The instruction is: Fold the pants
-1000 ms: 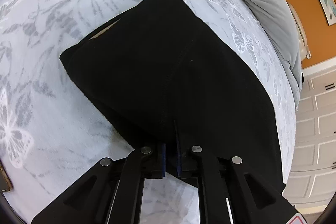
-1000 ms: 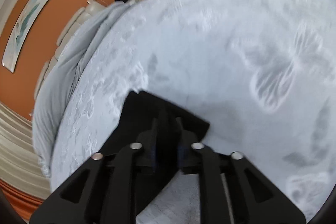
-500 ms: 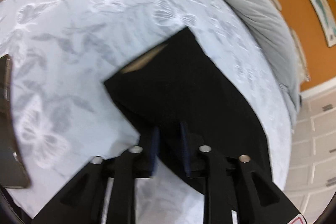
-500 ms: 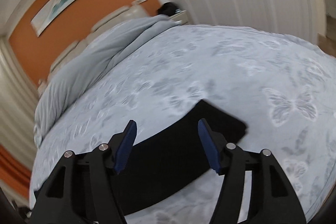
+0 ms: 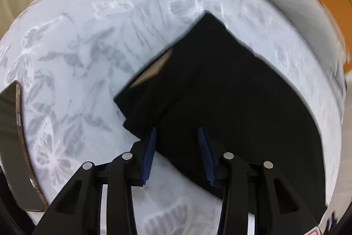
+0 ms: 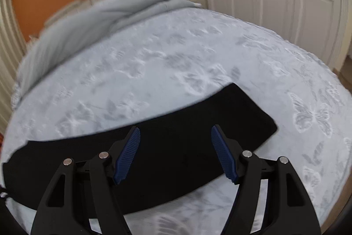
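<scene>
The left gripper [image 5: 177,133] has its fingers spread, gripping nothing; the black pants [image 5: 220,89] lie flat on the butterfly-print bedspread [image 5: 88,58] just ahead of the tips. The right gripper [image 6: 176,132] is likewise spread above the pants [image 6: 176,147]. No legible writing shows.

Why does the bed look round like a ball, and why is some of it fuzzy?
Both wrist cameras are fisheye, so the butterfly-print bedspread bulges; the left wrist view smears along the folded black pants edge and striped pillow; the right wrist view blurs the grey duvet, though the pants look sharper.
</scene>
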The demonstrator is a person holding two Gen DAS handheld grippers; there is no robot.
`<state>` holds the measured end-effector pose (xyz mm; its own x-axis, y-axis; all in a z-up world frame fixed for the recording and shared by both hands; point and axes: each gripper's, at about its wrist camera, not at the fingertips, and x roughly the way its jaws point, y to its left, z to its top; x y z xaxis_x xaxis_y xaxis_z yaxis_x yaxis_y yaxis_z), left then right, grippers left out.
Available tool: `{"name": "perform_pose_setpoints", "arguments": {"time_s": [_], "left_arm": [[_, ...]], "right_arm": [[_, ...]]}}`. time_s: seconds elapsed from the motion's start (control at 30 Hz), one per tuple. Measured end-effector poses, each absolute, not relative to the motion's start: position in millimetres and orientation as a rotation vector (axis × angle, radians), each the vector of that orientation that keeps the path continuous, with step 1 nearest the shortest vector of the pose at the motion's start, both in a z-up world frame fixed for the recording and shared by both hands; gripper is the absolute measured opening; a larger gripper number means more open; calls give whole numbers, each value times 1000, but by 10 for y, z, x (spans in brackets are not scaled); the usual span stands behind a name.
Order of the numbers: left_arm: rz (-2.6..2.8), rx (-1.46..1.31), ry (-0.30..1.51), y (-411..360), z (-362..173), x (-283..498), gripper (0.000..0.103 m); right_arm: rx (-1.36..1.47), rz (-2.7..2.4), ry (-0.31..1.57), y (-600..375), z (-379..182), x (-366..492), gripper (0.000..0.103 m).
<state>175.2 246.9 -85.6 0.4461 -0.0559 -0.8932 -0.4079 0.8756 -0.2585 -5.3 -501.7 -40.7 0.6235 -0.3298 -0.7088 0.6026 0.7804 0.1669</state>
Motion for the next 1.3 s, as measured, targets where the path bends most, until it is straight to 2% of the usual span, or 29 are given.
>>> {"name": "perform_pose_setpoints", "arguments": {"time_s": [0.03, 0.13, 0.17, 0.23, 0.37, 0.43, 0.5, 0.53, 0.6, 0.73, 0.77, 0.87, 0.93, 1.07, 1.13, 1.17, 1.2, 1.27, 1.3], "left_arm": [[242, -454, 1088, 2434, -777, 1737, 29], [239, -434, 975, 2344, -455, 1562, 30], [202, -454, 934, 2315, -329, 1511, 31], [192, -463, 885, 2252, -201, 1448, 51], [170, -485, 893, 1990, -180, 1570, 54], [126, -489, 919, 1784, -225, 1623, 54], [68, -484, 952, 1536, -290, 1712, 55], [36, -479, 968, 1399, -320, 1753, 56], [-9, -453, 1003, 1191, -408, 1829, 63], [197, -202, 1196, 962, -891, 1944, 65], [192, -211, 1191, 1007, -976, 1905, 67], [166, -69, 1167, 874, -925, 1784, 68], [148, -70, 1159, 910, -965, 1717, 68], [77, -76, 1177, 984, -954, 1669, 68], [51, -74, 1188, 1009, -944, 1642, 68], [34, -73, 1196, 1025, -938, 1624, 68], [23, -73, 1199, 1032, -939, 1621, 68], [4, -69, 1200, 1047, -938, 1618, 68], [0, -66, 1200, 1045, -939, 1622, 68]], "right_arm": [[416, -567, 718, -5058, -419, -78, 65], [444, -627, 695, -5302, -448, -226, 76], [450, -677, 699, -5445, -500, -309, 76], [479, -744, 713, -5669, -588, -446, 76], [620, -860, 677, -6130, -749, -854, 76], [656, -838, 642, -6173, -736, -937, 68], [667, -706, 617, -6079, -646, -879, 48], [648, -641, 614, -5986, -582, -803, 45], [558, -491, 628, -5632, -411, -537, 37], [376, -192, 679, -4608, -176, 148, 37], [340, -123, 697, -4359, -152, 327, 37], [273, 88, 745, -3539, -81, 933, 37], [239, 208, 787, -2947, -93, 1417, 37], [205, 318, 877, -2067, -290, 2223, 37], [195, 386, 949, -1602, -494, 2548, 31], [185, 420, 981, -1433, -571, 2629, 23], [150, 438, 1035, -1197, -748, 2776, 19], [89, 368, 1078, -1035, -1015, 2954, 18], [123, 360, 1030, -1044, -1029, 3015, 16]]}}
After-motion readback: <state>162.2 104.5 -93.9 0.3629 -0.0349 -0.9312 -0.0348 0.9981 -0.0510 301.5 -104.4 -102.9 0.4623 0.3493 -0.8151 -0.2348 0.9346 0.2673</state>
